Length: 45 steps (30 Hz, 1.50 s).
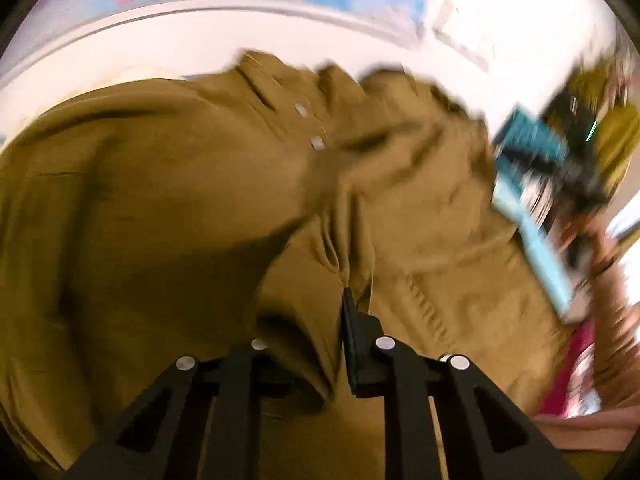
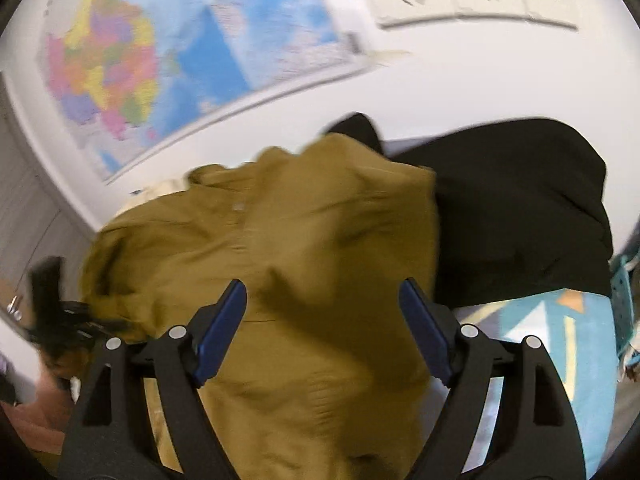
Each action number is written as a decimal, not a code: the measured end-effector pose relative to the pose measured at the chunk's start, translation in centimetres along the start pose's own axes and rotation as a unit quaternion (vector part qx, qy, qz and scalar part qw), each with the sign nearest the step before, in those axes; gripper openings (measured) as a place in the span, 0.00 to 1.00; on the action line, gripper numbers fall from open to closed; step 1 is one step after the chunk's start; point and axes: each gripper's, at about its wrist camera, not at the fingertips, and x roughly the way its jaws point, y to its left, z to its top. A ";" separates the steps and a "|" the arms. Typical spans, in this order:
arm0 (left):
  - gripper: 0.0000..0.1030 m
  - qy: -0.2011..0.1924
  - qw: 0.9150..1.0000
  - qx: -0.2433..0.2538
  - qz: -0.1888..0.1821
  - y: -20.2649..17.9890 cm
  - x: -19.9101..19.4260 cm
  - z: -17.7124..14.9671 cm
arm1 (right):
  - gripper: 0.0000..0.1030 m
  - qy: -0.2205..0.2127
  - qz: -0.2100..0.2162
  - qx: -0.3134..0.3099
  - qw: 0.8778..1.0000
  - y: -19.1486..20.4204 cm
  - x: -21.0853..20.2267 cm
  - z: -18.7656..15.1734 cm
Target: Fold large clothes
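Mustard shirt (image 1: 180, 208) fold pinched in my left gripper (image 1: 347, 308), lower centre; right gripper (image 2: 322, 328) fingers spread wide above its hem.

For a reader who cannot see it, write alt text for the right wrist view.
The right gripper hangs open over a rumpled mustard-brown shirt, nothing between its blue pads. A black garment lies beside the shirt, and a colourful wall map hangs behind.
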 end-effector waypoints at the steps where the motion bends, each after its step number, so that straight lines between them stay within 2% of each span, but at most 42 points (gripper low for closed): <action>1: 0.16 -0.008 1.000 -0.019 -0.005 1.2 -1.0 0.4 | 0.76 0.001 0.001 0.008 1.000 -0.7 0.6 0.1; 3: 0.17 -0.018 0.999 -0.028 0.021 2.3 -1.8 1.0 | 0.76 0.007 0.002 0.016 1.000 -2.0 1.7 0.3; 5: 0.17 -0.008 0.998 -0.043 0.054 3.6 -1.5 1.6 | 0.76 0.025 0.003 0.027 0.999 -2.7 3.3 0.2; 6: 0.17 -0.001 0.997 -0.049 0.055 3.9 -1.1 1.7 | 0.72 0.032 0.006 0.028 0.999 -2.7 4.0 0.4; 7: 0.17 0.009 0.996 -0.055 0.063 4.3 -0.4 1.8 | 0.64 0.034 -0.001 0.020 0.999 -2.4 4.6 0.4; 10: 0.17 0.019 0.995 -0.057 0.080 4.7 0.8 1.7 | 0.57 0.026 -0.018 0.006 0.999 -1.7 4.4 0.5; 12: 0.17 0.020 0.995 -0.062 0.081 5.1 1.3 1.9 | 0.58 0.018 -0.033 -0.001 0.999 -1.1 3.9 0.5; 14: 0.18 0.020 0.994 -0.061 0.085 5.1 1.6 2.0 | 0.67 0.020 -0.062 0.000 0.998 -0.8 3.7 0.5; 16: 0.30 0.017 0.995 -0.047 0.092 4.5 1.4 1.9 | 0.67 -0.002 -0.075 -0.013 0.997 0.3 2.2 0.4; 17: 0.48 0.008 0.995 -0.038 0.093 3.9 0.9 1.7 | 0.66 -0.021 -0.084 -0.022 0.996 1.0 1.3 0.2; 18: 0.59 -0.003 0.995 -0.031 0.097 3.3 0.4 1.6 | 0.68 -0.038 -0.084 -0.031 0.995 2.0 0.3 0.1; 20: 0.65 -0.040 0.993 0.005 0.112 2.0 -1.5 0.9 | 0.68 -0.065 -0.075 -0.048 0.994 4.0 -1.3 -0.3; 21: 0.70 -0.053 0.992 0.018 0.114 1.5 -2.4 0.5 | 0.68 -0.071 -0.062 -0.064 0.993 5.4 -1.8 -0.6; 23: 0.71 -0.080 0.988 0.036 0.127 1.0 -4.4 -0.2 | 0.68 -0.060 -0.019 -0.097 0.993 8.3 -1.5 -1.0; 25: 0.72 -0.090 0.985 0.038 0.140 1.3 -5.6 -0.7 | 0.67 -0.035 0.024 -0.136 0.990 11.2 -0.3 -1.4; 28: 0.73 -0.097 0.981 0.013 0.168 3.0 -6.9 -1.4 | 0.66 0.021 0.077 -0.187 0.979 16.0 4.2 -2.3; 32: 0.73 -0.109 0.974 -0.036 0.193 6.0 -9.0 -3.2 | 0.65 0.092 0.103 -0.191 0.972 18.8 10.6 -3.5; 35: 0.73 -0.113 0.969 -0.056 0.212 7.6 -10.5 -5.1 | 0.66 0.112 0.080 -0.188 0.973 19.2 13.6 -3.9; 38: 0.78 -0.107 0.963 -0.073 0.237 9.3 -11.6 -7.0 | 0.66 0.118 0.077 -0.166 0.976 19.2 13.7 -3.9; 40: 0.81 -0.105 0.957 -0.081 0.257 10.3 -12.3 -8.1 | 0.68 0.106 0.071 -0.197 0.972 20.8 12.1 -4.3; 41: 0.81 -0.105 0.955 -0.084 0.263 10.8 -12.6 -8.7 | 0.68 0.100 0.085 -0.204 0.970 21.9 11.4 -4.4; 43: 0.81 -0.104 0.955 -0.090 0.261 11.6 -12.8 -9.4 | 0.69 0.090 0.152 -0.220 0.959 24.7 9.0 -5.2; 45: 0.81 -0.101 0.955 -0.096 0.260 12.2 -12.6 -9.8 | 0.71 0.102 0.222 -0.240 0.939 27.9 7.8 -6.4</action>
